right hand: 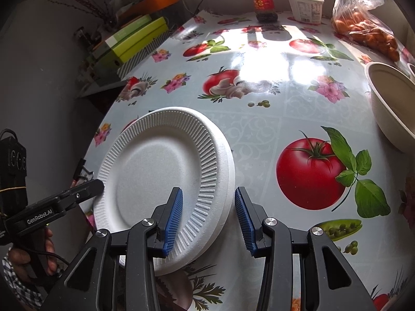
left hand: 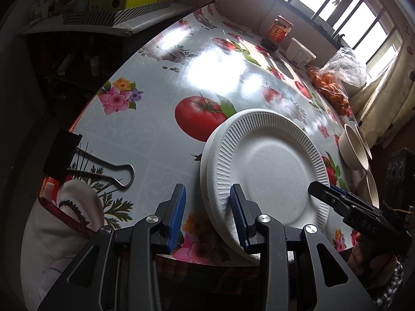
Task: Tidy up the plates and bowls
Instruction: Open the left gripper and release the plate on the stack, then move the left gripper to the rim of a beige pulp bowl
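Note:
A stack of white foam plates [left hand: 267, 171] with ribbed rims lies on the patterned tablecloth near the table's front edge; it also shows in the right wrist view [right hand: 155, 178]. My left gripper [left hand: 208, 212] is open, its jaws either side of the stack's left rim. My right gripper [right hand: 208, 215] is open, its jaws either side of the stack's right rim. Each gripper shows in the other's view, at the rim. Beige bowls [left hand: 354, 146] stand at the right; one shows in the right wrist view [right hand: 391, 103].
A black binder clip [left hand: 62, 153] clamps the tablecloth at the left edge. A red jar [right hand: 262, 2], a white tub [right hand: 306, 7] and a bag of orange fruit [right hand: 363, 23] stand at the far side. Green boxes [right hand: 135, 41] sit on a side shelf.

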